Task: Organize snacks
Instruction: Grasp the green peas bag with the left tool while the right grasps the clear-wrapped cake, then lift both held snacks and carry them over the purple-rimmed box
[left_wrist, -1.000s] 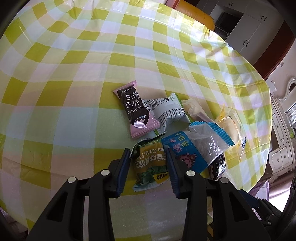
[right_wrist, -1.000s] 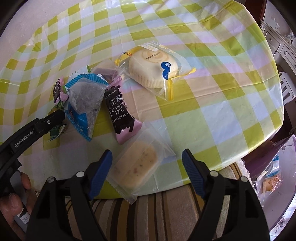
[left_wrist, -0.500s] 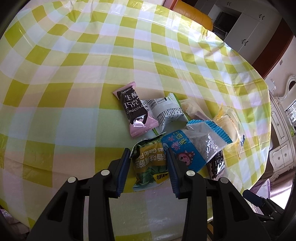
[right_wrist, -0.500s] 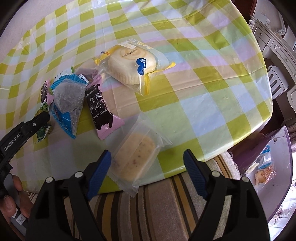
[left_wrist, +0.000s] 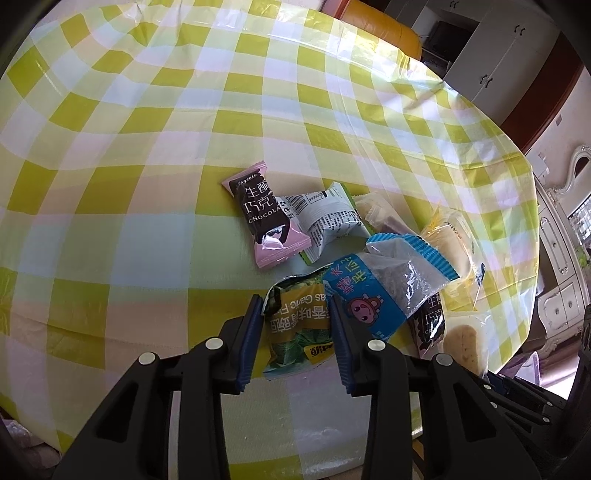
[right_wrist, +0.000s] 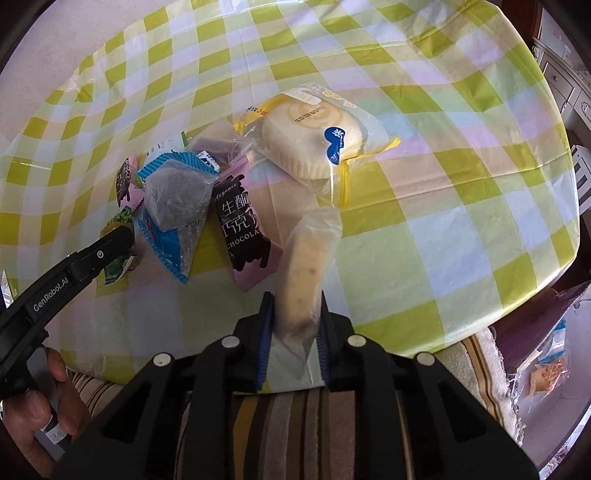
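The right gripper (right_wrist: 293, 295) has just been closing, and its blue pads now pinch the near end of a clear-wrapped pale cake (right_wrist: 304, 273), which stands tilted up from between them, its far end leaning toward the round cream bun (right_wrist: 314, 142) in its yellow-edged wrapper. The left gripper (left_wrist: 295, 306) has narrowed a little too; the green garlic-pea packet (left_wrist: 299, 325) lies between its pads on the checked tablecloth (left_wrist: 147, 129), the left pad right against the packet's torn-looking corner, the right pad just beside its other edge, though I cannot tell for sure that they press on it. A blue-and-clear rice snack bag (left_wrist: 391, 284) overlaps the green packet's right side. From the left wrist you can see what the right view mostly hides: a pink chocolate bar (left_wrist: 266, 218) lying apart at the far side of the pile, touching a white-and-green packet (left_wrist: 328, 221). The right wrist shows a second pink chocolate bar (right_wrist: 242, 229) beside the held cake, a hand (right_wrist: 33, 413) gripping the left tool's handle, a striped rug (right_wrist: 280, 417) below the table edge, and a bag of more snacks (right_wrist: 546, 365) on the floor at right.
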